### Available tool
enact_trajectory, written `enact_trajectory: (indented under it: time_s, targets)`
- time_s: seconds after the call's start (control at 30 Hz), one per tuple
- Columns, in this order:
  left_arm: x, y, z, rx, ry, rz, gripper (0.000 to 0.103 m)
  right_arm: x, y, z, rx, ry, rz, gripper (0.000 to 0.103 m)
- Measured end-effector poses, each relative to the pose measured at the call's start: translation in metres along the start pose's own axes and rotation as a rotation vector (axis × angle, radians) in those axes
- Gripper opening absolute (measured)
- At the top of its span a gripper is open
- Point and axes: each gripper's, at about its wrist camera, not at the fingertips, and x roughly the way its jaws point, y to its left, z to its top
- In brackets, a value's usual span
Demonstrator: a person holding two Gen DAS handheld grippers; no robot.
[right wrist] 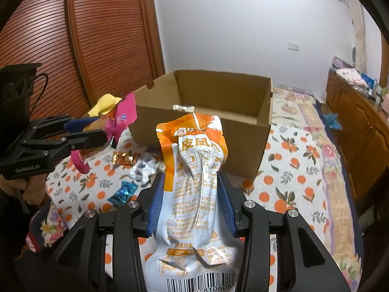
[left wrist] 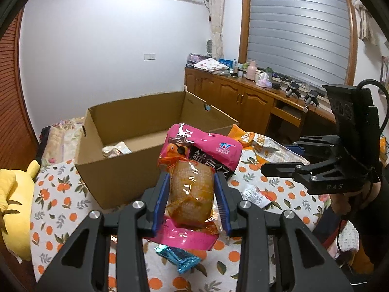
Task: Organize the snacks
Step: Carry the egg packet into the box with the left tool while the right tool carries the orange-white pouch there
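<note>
Both my jaws are clenched on snacks: left gripper (left wrist: 192, 199) grasping the pink packet (left wrist: 194, 168), right gripper (right wrist: 192, 204) the orange-and-white pouch (right wrist: 194, 185), each bag's long axis running forward out of the jaws. Cardboard box (left wrist: 136, 131) lies ahead of both, open top up; I judge the left nearer its rim

Pink snack bag (left wrist: 194, 170), orange-white pouch (right wrist: 194, 189) held upright; box (left wrist: 136, 131) open.

- Left gripper (left wrist: 192, 194) clamped on pink snack bag (left wrist: 198, 168), blue pads on both sides.
- Open cardboard box (left wrist: 136, 146) ahead-left, one packet inside.
- Blue wrapper (left wrist: 180, 259) on tablecloth below bag.
- Right gripper (left wrist: 279, 163) off to right.
</note>
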Motion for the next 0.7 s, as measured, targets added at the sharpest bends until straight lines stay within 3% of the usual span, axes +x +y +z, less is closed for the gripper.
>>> enact_trajectory:
  time_s: [0.7]
  targets:
    - [0.038, 0.055, 0.056, -0.016, -0.01, 0.072, 0.035, 0.031, -0.014, 0.073, -0.064, -0.051, 0.02, 0.043]
